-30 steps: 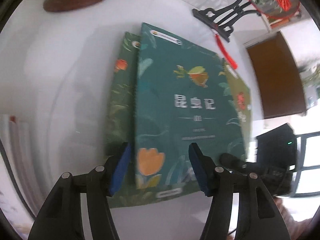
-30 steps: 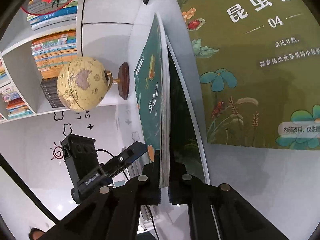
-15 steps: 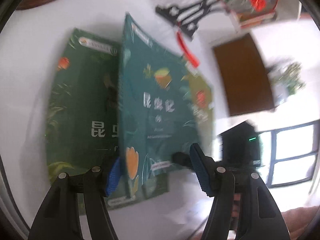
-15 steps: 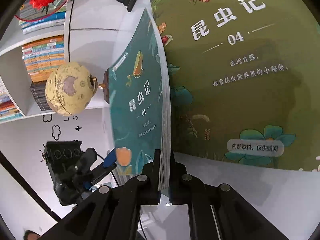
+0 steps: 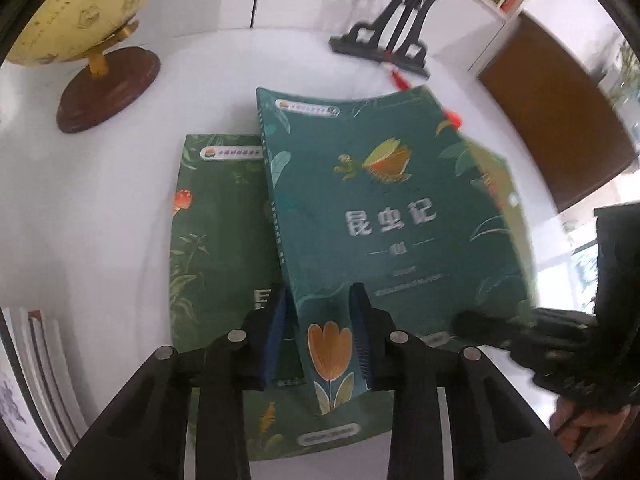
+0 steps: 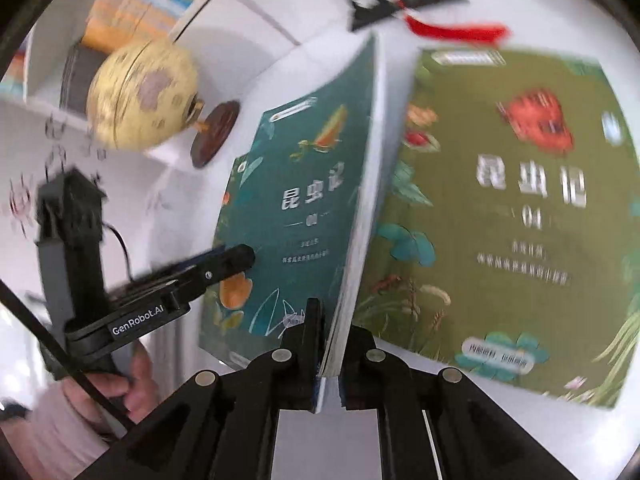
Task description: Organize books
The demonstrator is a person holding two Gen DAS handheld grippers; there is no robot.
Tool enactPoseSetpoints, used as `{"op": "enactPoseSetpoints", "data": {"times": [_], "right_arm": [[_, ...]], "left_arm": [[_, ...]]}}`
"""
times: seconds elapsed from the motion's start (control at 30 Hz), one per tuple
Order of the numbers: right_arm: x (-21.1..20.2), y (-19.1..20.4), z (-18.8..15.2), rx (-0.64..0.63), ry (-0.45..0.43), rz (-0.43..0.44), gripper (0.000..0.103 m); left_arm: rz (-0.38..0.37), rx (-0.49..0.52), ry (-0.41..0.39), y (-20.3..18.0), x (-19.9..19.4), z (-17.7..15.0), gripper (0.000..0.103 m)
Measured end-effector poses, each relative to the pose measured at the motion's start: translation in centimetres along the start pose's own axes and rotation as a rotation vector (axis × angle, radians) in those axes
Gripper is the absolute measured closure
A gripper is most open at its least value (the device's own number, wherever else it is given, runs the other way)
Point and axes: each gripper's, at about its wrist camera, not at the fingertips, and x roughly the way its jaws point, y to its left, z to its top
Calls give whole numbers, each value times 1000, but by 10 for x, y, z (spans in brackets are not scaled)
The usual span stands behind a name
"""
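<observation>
A teal book [image 5: 384, 208] marked 01 is lifted at a tilt off the white table [image 5: 100, 220]. My right gripper [image 6: 332, 320] is shut on its lower page-edge corner, and it shows as a dark finger [image 5: 472, 326] in the left wrist view. My left gripper [image 5: 318, 320] straddles the book's lower spine corner, its blue pads [image 5: 276, 320] closing, with a thin gap still showing at the spine. One left finger [image 6: 236, 258] lies over the cover. A green book [image 5: 216, 240] lies flat underneath on the left. An olive book [image 6: 520, 200] marked 04 lies flat on the right.
A yellow globe [image 5: 72, 8] on a brown base stands at the back left. At the back right is a black ornament stand [image 5: 384, 44] with a red tassel. More books [image 5: 36, 360] lie at the table's left edge. A person's hand [image 6: 132, 376] holds the left gripper.
The right gripper has raised and tilted the teal book, uncovering the green book. The left gripper's jaws have narrowed around the book's lower spine corner. The globe has come into the left view.
</observation>
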Motion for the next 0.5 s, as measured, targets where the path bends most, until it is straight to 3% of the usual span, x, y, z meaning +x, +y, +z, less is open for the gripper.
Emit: {"op": "enactPoseSetpoints", "data": {"times": [0.1,0.17,0.27,0.43,0.5], "right_arm": [[2,13,0,-92,3,-60,95],[4,15,-1,-111,6,-80,94],[6,9,-2,-71,1,-63,94],[6,-4,0,-20,8,-36,94],[7,-5,-1,-1,7,-18,94]], "left_arm": [[-84,-20,-40,1,-12,5,75],[-61,-5,-19,0,-7,11,75],[-82,-35,10,5,-2,15,75],[-93,-69,86,7,19,19,66],[-101,-62,76,5,18,15,66]]}}
